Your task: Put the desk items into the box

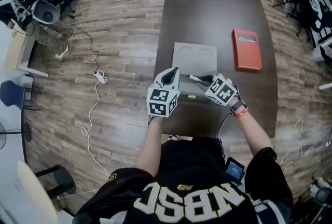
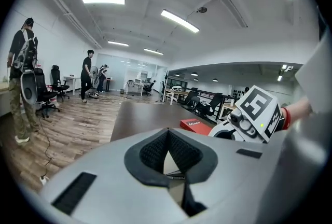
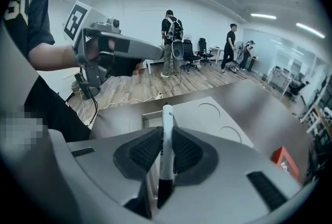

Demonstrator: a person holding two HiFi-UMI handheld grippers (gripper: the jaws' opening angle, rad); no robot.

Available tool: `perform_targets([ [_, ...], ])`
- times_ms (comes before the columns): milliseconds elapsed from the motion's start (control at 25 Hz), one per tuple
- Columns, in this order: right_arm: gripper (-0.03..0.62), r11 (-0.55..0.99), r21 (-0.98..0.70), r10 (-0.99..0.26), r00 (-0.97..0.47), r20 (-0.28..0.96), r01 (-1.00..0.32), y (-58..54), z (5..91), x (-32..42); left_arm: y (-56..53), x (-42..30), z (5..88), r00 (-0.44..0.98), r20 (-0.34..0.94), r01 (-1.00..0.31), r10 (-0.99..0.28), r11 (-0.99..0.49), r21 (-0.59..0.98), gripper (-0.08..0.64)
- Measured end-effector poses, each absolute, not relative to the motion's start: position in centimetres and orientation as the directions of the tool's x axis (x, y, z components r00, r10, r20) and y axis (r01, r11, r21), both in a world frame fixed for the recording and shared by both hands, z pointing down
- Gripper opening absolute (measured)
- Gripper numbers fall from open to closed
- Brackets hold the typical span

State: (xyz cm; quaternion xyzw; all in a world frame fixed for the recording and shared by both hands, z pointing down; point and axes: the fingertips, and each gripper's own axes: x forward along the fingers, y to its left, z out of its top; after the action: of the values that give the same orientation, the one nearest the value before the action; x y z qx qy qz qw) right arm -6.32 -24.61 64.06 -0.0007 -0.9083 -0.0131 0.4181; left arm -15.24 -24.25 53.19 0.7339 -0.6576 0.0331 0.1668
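Right tongs (image 3: 165, 140) clamped on marker (image 3: 167, 116) by the box (image 1: 195, 55); left tongs (image 2: 167, 140) together, empty. Placing step; next, probably lower and release.

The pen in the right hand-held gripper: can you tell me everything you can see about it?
The pen is slim, with a white barrel that looks like plastic and a black end nearest the camera. There is a little dark print near its far tip. It is clamped between the dark ribbed pads of the right hand-held gripper and points straight out along the jaws, close to the grey box. Nothing else touches it.
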Motion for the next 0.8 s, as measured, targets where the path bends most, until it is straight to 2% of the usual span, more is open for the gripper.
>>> perform_targets([
  [280,0.074,0.994,0.007,0.062,-0.594,0.802,0.113,-23.1,66.8,-8.0,-23.0,-16.4,53.6,0.104,0.271,-0.975,-0.957,-0.045,0.216,0.008],
  [800,0.074,0.986,-0.038,0.119,-0.531,0.839,0.162,-22.9,73.1,-10.6,-22.1,-17.8,55.1,0.057,0.256,-0.978,-0.965,-0.002,0.211,0.008],
])
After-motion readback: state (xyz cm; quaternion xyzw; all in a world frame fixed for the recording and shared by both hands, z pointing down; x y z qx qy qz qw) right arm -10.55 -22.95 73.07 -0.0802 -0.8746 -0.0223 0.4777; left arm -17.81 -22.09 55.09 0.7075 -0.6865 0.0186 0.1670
